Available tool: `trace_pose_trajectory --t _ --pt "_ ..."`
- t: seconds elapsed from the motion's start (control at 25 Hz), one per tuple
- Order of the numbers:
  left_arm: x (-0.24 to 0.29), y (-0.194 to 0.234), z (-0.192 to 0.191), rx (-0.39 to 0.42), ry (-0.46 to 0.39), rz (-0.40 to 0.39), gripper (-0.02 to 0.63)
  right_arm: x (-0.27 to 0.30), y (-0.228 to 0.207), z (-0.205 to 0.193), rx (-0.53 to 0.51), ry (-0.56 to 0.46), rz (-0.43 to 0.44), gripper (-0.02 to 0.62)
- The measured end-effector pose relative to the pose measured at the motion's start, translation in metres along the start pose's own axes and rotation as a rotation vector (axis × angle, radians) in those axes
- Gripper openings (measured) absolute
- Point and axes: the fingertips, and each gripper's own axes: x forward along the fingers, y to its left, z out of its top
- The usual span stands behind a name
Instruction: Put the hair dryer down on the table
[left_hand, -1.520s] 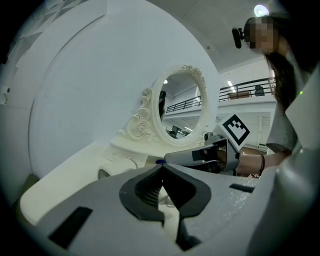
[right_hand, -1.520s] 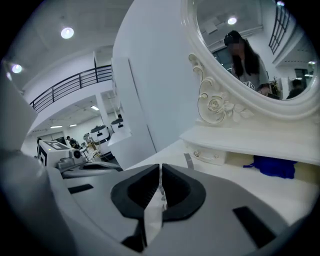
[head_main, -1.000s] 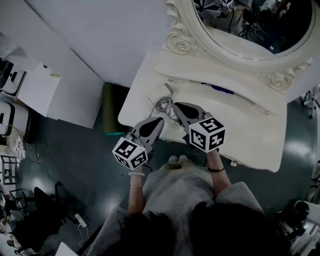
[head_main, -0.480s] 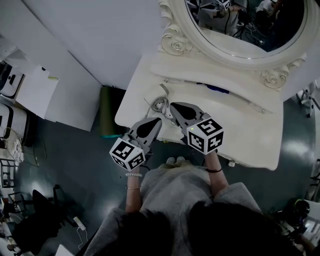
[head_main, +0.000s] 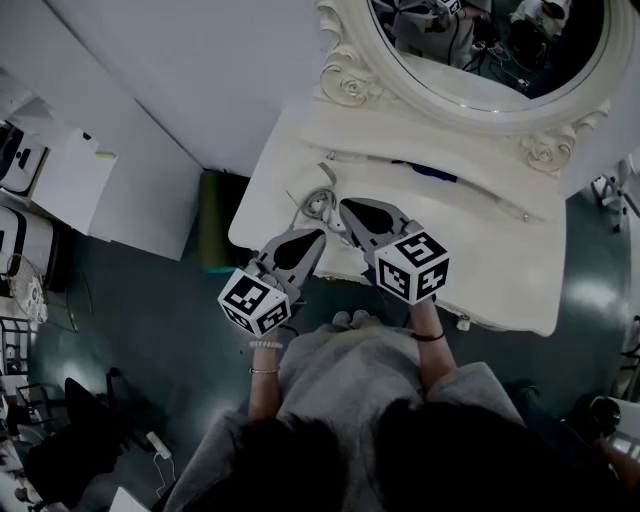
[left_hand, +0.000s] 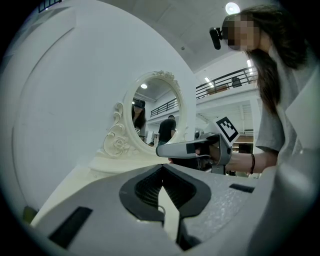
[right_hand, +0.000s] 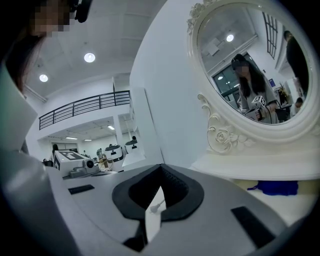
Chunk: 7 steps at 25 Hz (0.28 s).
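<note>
Person: dark hair (head_main: 300, 460), grey short-sleeved top (head_main: 350, 385). 
Left wrist: pale beaded bracelet (head_main: 266, 344), thin bangle (head_main: 262, 371) above it. 
Right wrist: dark band (head_main: 432, 337). 
Left tongs (head_main: 318, 234): grey shell, black lining round jaw mouth, left cube (head_main: 253, 302) with black-and-white square markers at rear. 
Right tongs (head_main: 346, 206): same grey-and-black build, right cube (head_main: 412, 266) likewise marked.

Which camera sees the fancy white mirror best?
The left gripper view: the whole oval mirror fits in it, though small. The right gripper view shows the mirror bigger but cut off at the edge. The head view catches only its lower part.
</note>
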Motion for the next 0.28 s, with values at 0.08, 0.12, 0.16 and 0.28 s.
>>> trace_pose_trajectory --t 0.08,0.12,0.16,0.28 --pt "0.0002 -0.0018 -0.0001 0.003 0.002 -0.003 0.005 -0.0005 0.0009 -0.0005 -0.002 -0.001 0.003 0.0" --pt "-0.0001 -0.0022 0.0001 0.004 0.002 -0.004 0.005 -0.0006 0.0014 -0.0004 -0.003 -0.002 0.004 -0.002" --pt "-0.0005 -0.0023 0.0005 0.006 0.002 -0.004 0.005 -0.0006 0.0018 -0.0002 -0.004 -0.003 0.004 -0.002" --pt "-0.0024 -0.002 0.0016 0.01 0.0 -0.002 0.005 -0.0003 0.0031 0.0005 -0.009 -0.006 0.005 -0.002"
